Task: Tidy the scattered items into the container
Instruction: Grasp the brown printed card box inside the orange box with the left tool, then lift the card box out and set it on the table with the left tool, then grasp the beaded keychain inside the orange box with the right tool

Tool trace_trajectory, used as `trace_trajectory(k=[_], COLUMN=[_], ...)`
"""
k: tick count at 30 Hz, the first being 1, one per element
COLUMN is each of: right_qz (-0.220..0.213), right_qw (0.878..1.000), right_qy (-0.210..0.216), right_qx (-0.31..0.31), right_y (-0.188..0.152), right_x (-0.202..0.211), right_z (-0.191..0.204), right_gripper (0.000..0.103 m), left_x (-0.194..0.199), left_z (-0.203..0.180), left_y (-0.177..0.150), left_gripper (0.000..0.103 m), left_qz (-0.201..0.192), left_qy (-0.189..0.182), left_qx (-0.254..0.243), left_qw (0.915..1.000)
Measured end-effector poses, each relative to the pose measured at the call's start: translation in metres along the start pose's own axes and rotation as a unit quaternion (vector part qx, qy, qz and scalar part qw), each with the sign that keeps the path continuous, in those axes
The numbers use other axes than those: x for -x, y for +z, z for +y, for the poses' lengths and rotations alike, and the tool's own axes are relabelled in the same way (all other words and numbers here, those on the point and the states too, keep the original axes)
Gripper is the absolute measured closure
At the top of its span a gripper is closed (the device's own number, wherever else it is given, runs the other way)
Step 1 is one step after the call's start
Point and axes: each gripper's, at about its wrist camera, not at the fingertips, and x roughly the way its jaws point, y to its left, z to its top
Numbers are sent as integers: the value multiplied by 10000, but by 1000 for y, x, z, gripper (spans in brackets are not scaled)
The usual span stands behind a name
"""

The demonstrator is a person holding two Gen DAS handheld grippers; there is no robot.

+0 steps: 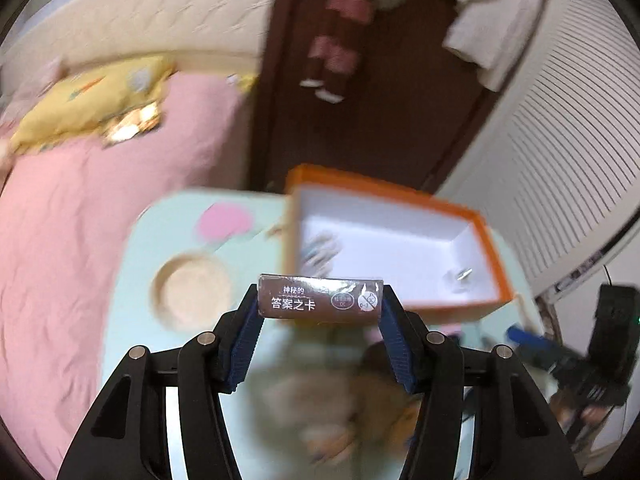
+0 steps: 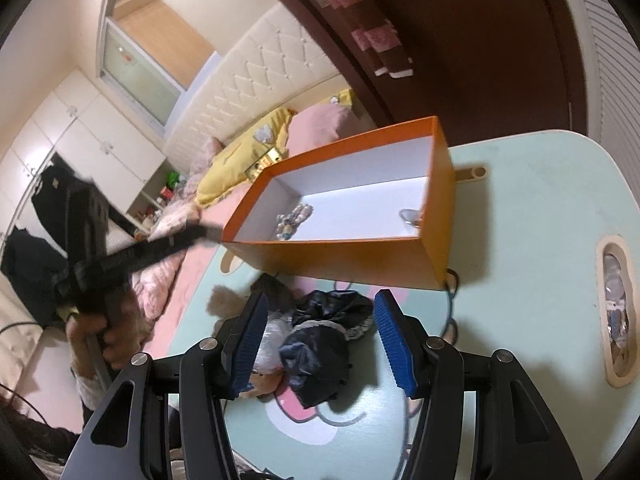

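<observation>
Clamped between the left gripper's (image 1: pixel 320 300) blue pads, low centre of the left wrist view, is a small brown card box (image 1: pixel 320 298) with white Chinese print. Just past it, right of centre, the orange box (image 1: pixel 460 210) sits on the mint-green table (image 1: pixel 132 292), white inside, with a bead string (image 2: pixel 294 218) already in it. Over in the right wrist view, the right gripper (image 2: pixel 320 338) hangs released, nothing pinched, above a dark crumpled bundle (image 2: pixel 320 336) at bottom centre.
</observation>
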Motion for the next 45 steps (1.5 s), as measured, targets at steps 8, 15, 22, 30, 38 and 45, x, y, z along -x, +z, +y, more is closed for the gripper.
trace_trajectory(k=[8,15,22,30,38,45], right_qz=[324,1164,2052,2348,2257,1914], right_qw=[9987,9929,9777,9628,9500,9654], right_qy=[186,-213,-448,-1250,-1786,-1420], right_qx=[339,120,-47,474,1214,1062], right_y=[44,96,112,113,106,107], right_x=[-32,-102,-188,-229,-231,-212], right_z=[38,50,52,72,74,67], right_gripper=[47,47,48,48,83,91], left_x=[-7,-18,-28,-19,-21,-20], left_z=[24,22,24,32,45,47], left_y=[-50,-59,-68,-73,-74,-75], left_gripper=[46,46,44,31,31,31], left_qz=[-87,-39,-30,-443,-417,-470], left_qy=[-362,-616,-1040,-860,-1032,-1069], left_qx=[284,86,311,459,737,790], left_qw=[9989,9981,9941,9942,9910,9900])
